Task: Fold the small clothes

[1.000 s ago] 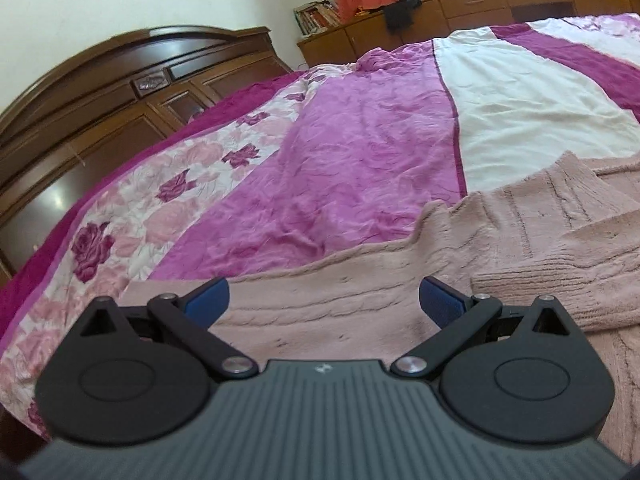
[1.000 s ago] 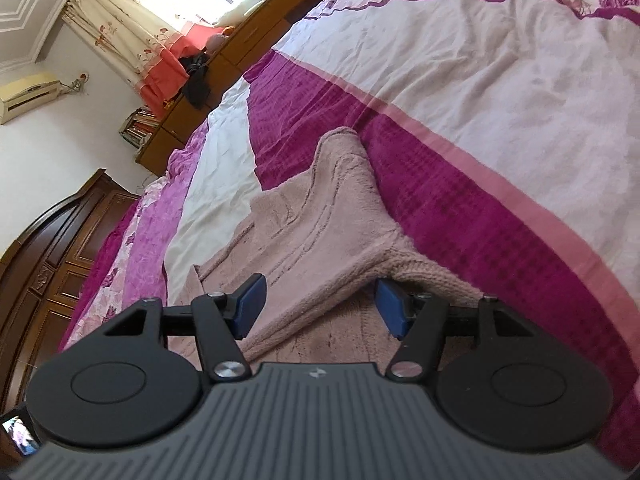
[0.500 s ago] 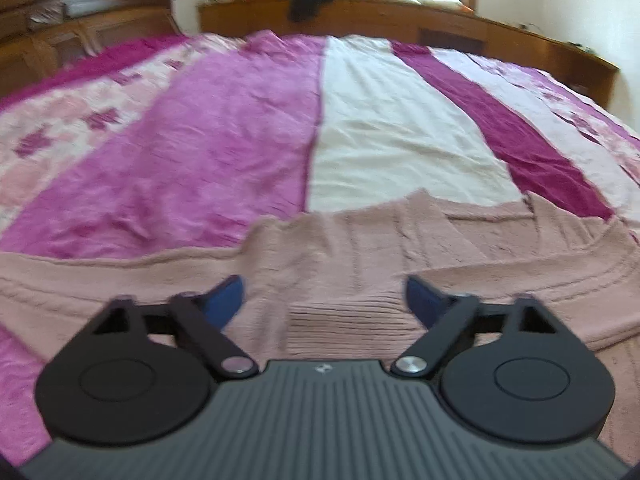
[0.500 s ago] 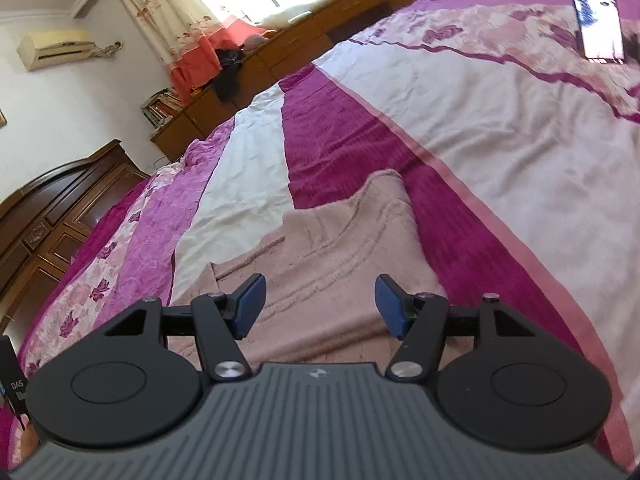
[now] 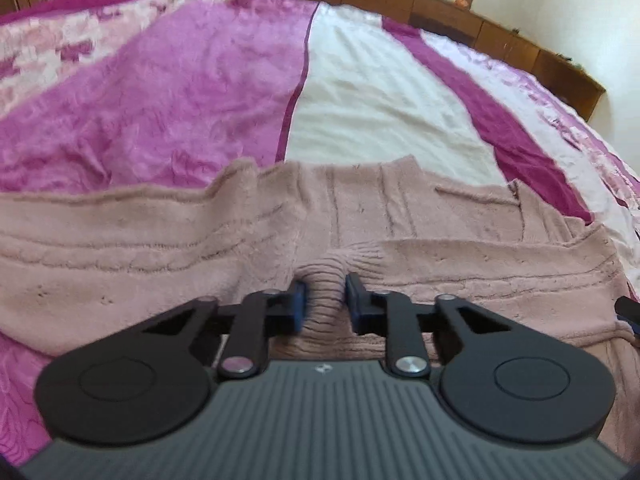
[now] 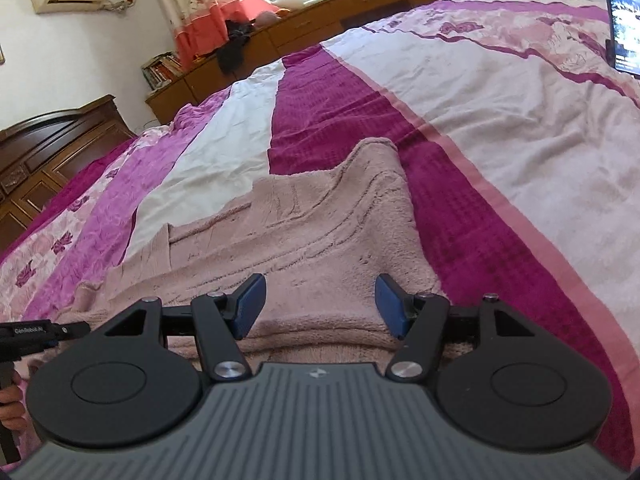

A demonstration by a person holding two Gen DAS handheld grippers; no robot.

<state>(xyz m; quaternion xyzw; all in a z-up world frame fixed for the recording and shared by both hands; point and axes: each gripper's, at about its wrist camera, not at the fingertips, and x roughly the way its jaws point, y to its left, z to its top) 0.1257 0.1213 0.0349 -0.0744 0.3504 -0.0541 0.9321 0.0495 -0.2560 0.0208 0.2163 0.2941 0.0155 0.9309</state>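
Observation:
A dusty-pink knitted sweater (image 5: 160, 256) lies spread on the striped bedspread (image 5: 192, 80), its sleeves folded in over the body. In the left wrist view my left gripper (image 5: 323, 300) is shut on the ribbed cuff (image 5: 322, 280) of a sleeve, which bunches up between the blue pads. The right wrist view has the same sweater (image 6: 320, 232) running away from me. My right gripper (image 6: 318, 304) hovers open just above its near part, with nothing between the fingers.
Dark wooden headboard (image 6: 48, 148) and a low wooden cabinet (image 6: 360, 8) border the bed. A lit phone screen (image 6: 624, 16) stands at the far right. The other gripper's tip (image 6: 36, 336) and part of a hand (image 6: 12, 404) show at left.
My left gripper has swung right over the sweater and shut on the ribbed cuff. The right gripper stayed open and drifted a little lower over the sweater.

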